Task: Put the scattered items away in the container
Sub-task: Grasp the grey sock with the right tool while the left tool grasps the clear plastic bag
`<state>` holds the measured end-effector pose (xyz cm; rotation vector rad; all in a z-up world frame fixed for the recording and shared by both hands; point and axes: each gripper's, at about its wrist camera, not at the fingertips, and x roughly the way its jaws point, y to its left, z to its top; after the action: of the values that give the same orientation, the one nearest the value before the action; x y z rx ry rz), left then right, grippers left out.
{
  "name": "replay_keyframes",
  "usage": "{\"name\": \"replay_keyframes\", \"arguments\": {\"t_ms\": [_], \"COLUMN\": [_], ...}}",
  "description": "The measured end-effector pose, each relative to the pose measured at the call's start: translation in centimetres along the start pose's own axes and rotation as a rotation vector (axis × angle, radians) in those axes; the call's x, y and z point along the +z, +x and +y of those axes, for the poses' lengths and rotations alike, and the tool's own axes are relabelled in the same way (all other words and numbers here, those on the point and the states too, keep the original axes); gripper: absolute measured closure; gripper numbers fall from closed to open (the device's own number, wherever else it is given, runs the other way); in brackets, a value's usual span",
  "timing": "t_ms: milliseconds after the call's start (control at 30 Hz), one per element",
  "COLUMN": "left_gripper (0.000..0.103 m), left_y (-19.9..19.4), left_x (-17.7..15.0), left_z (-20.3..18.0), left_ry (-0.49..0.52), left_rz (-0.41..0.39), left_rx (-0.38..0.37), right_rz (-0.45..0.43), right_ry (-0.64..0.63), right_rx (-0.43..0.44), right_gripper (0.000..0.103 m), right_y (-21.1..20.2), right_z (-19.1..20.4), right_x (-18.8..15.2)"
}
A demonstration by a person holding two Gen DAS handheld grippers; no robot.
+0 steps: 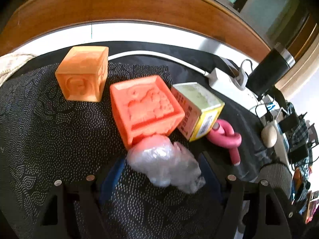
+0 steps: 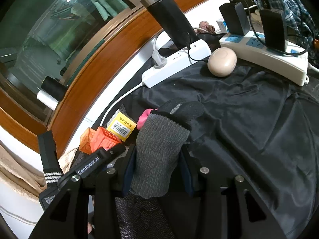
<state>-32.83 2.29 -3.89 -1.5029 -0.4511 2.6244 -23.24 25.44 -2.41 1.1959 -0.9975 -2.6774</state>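
A wooden ledge [image 1: 139,6] is curving along the far side of the scene, with a dark window pane [image 2: 49,29] sitting behind it in the right wrist view. A black cloth [image 2: 249,119] is covering the work surface, and a dotted black mesh fabric [image 1: 39,129] is lying over its nearer part; whether this is the container cannot be told. Two white power strips [image 2: 175,63] are lying at the back beside a black steel-capped flask [image 2: 169,20] and a beige oval object [image 2: 222,61]. On the mesh, an orange block [image 1: 83,73] is standing apart from a red-orange embossed block [image 1: 145,109], which is touching a yellow-and-white box [image 1: 199,109]; a pink twisted tube [image 1: 227,137] is lying just beside the box. The right gripper [image 2: 157,165] is pinching a grey-and-black sock [image 2: 159,149], its blue pads pressing on both sides. The left gripper [image 1: 161,171] is spread wide, with a crumpled clear plastic bag [image 1: 165,163] lying between its fingers [image 1: 111,177] and touching the red-orange block; whether the pads are touching the bag cannot be told.
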Motion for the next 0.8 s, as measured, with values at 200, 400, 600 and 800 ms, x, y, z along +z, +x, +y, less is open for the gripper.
{"name": "replay_keyframes", "arguments": {"t_ms": [200, 400, 600, 800], "left_gripper": [0.050, 0.063, 0.063, 0.063], "left_y": [0.1, -1.6, -6.2, -11.0], "left_x": [-0.2, -0.6, -2.2, -5.2], "left_z": [-0.3, 0.6, 2.2, 4.3], "left_ry": [0.031, 0.014, 0.037, 0.101], "left_rz": [-0.026, -0.037, -0.109, -0.239], "left_rx": [0.019, -0.015, 0.003, 0.159], "right_rz": [0.000, -0.007, -0.021, -0.014], "right_ry": [-0.009, -0.030, -0.055, -0.105], "right_rx": [-0.012, -0.016, 0.047, 0.095], "right_gripper": [0.058, 0.058, 0.058, 0.058], "right_y": [0.2, 0.4, 0.4, 0.9], "right_z": [0.0, 0.3, 0.9, 2.0], "right_x": [-0.1, -0.2, -0.4, -1.0]}}
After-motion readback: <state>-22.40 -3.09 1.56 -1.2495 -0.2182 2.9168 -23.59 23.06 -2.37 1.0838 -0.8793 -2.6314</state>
